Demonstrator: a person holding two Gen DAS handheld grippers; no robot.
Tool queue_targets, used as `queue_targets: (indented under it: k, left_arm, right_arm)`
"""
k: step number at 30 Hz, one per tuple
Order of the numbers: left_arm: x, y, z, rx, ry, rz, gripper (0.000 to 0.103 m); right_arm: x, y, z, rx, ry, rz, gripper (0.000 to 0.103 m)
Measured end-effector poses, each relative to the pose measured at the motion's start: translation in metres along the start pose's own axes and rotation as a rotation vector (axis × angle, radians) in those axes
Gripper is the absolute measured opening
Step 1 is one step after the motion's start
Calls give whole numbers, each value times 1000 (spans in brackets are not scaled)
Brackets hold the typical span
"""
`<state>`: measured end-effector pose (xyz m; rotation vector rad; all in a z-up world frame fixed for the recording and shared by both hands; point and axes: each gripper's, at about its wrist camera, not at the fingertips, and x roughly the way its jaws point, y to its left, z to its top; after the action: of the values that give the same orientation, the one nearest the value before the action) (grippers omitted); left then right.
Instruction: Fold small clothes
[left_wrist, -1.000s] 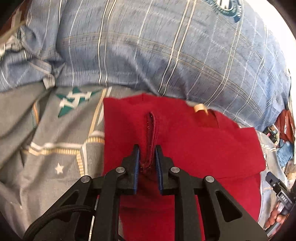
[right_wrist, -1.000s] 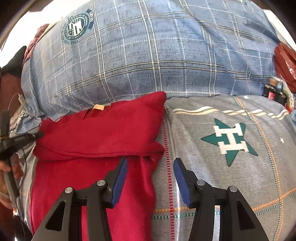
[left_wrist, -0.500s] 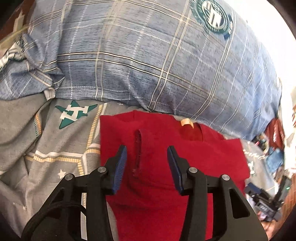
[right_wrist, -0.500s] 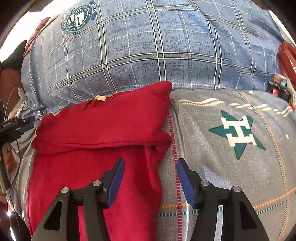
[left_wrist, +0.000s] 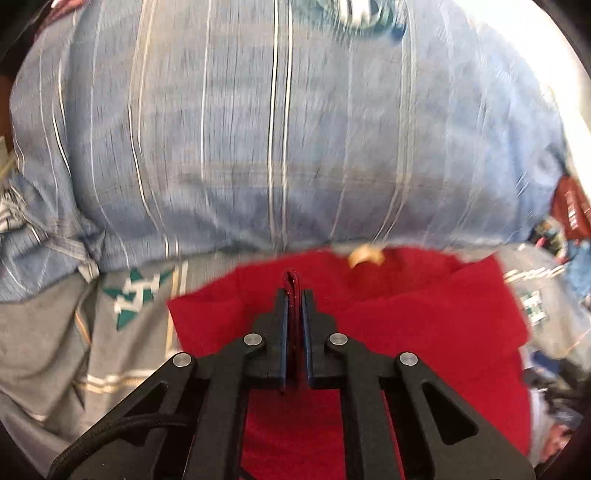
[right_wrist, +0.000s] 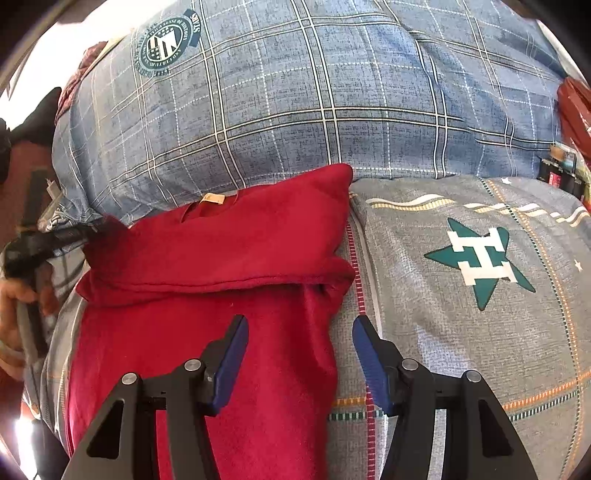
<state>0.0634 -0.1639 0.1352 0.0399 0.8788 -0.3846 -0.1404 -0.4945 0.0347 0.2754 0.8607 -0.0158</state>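
A red garment (left_wrist: 424, 325) lies on the bed, its top part folded down over the rest, with a tan neck label (left_wrist: 364, 255) at the far edge. My left gripper (left_wrist: 294, 291) is shut on a raised hem ridge of the cloth, which stands between the pads; this view is blurred by motion. In the right wrist view the red garment (right_wrist: 229, 251) fills the left half. My right gripper (right_wrist: 300, 321) hangs open over its right edge, pads clear of the cloth. A hand (right_wrist: 14, 295) holding the left gripper shows blurred at the left rim.
A big blue plaid pillow (right_wrist: 314, 92) rises right behind the garment. The grey bedsheet (right_wrist: 424, 332) with a green star print (right_wrist: 480, 266) spreads to the right. A red bag (right_wrist: 574, 110) and small items sit at the far right edge.
The left gripper held the hem ridge, let it go with jaws apart, then shut on it again and rose, lifting the cloth. The right gripper's jaws spread a little wider and stayed in place.
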Motion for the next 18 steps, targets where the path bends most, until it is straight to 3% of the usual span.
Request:
queue_targets:
  k: [3, 5, 11, 14, 15, 16, 18]
  left_arm:
    - [-22, 12, 7, -37, -34, -39, 5]
    - [-27, 29, 2, -85, -40, -26, 5]
    - [22, 60, -39, -195, 107, 12, 5]
    - [31, 61, -46, -218, 116, 21, 5]
    - [32, 63, -45, -236, 116, 10, 5]
    - [31, 63, -45, -239, 115, 6, 5]
    - [30, 60, -43, -217, 107, 12, 5]
  right_arm:
    - [2, -1, 1, 15, 4, 4, 57]
    - [1, -1, 1, 21, 4, 5, 57]
    - [4, 1, 10, 7, -6, -22, 60]
    - [18, 8, 20, -23, -4, -48, 59]
    - [27, 11, 25, -45, 10, -94, 55]
    - [32, 11, 28, -60, 20, -122, 33]
    - [37, 8, 31, -71, 29, -160, 25]
